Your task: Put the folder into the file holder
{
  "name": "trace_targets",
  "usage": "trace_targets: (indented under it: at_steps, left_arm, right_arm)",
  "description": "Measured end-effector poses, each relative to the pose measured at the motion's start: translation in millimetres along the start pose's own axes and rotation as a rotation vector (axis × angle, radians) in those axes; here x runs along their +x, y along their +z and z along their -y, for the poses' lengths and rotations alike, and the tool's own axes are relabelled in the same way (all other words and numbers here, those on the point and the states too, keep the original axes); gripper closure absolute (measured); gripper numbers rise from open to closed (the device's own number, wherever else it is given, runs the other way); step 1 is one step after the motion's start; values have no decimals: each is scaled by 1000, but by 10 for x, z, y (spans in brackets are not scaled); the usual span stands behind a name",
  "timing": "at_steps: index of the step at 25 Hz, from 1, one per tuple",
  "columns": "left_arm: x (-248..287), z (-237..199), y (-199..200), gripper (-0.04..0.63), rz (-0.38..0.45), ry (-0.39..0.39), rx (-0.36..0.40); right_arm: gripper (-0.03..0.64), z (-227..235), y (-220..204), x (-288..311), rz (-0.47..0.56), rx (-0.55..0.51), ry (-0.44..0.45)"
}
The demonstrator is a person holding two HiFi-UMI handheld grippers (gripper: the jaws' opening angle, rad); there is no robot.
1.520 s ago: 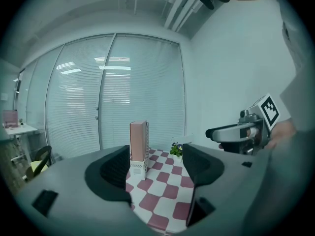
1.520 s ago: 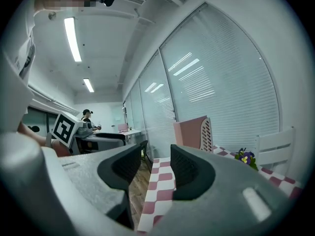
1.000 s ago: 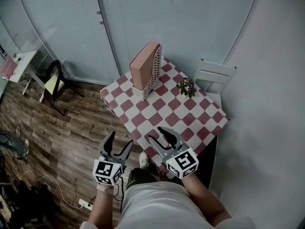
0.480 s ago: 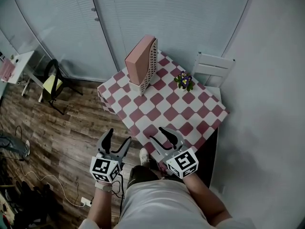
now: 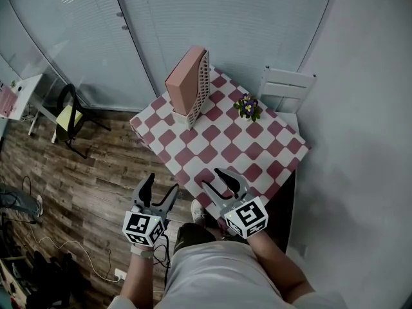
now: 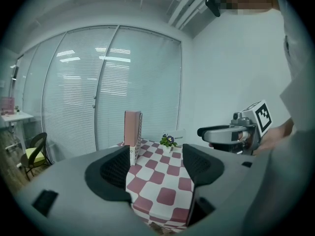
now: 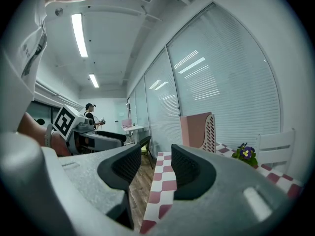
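A pink folder (image 5: 183, 80) stands upright in a white perforated file holder (image 5: 202, 90) at the far left corner of the checkered table (image 5: 257, 148). Both grippers hang before the table's near edge, well short of the holder. My left gripper (image 5: 161, 185) is open and empty, over the wooden floor. My right gripper (image 5: 215, 180) is open and empty, at the table's near corner. The left gripper view shows the folder (image 6: 131, 127) far ahead between the jaws, with the right gripper (image 6: 224, 132) alongside. In the right gripper view the folder (image 7: 196, 129) and holder (image 7: 210, 132) stand beyond the jaws.
A small pot of purple flowers (image 5: 249, 107) sits on the table right of the holder. A white chair (image 5: 287, 84) stands behind the table against the wall. A black chair with a yellow seat (image 5: 72, 116) is on the floor at left. A person (image 7: 90, 113) stands far off.
The head camera has drifted a little, so the table sits slightly lower-left in view. Both grippers stay in place with jaws unchanged.
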State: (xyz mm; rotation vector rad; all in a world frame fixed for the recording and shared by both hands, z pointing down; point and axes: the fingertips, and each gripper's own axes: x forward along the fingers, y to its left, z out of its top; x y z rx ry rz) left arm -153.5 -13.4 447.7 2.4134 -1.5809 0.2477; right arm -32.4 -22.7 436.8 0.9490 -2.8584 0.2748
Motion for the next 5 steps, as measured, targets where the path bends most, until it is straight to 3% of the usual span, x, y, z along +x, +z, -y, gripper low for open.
trace_targets:
  at_steps: [5]
  left_arm:
    - [60,-100,33,279,0,3,-7]
  right_arm:
    - [439,66,26,105,1,14,-14]
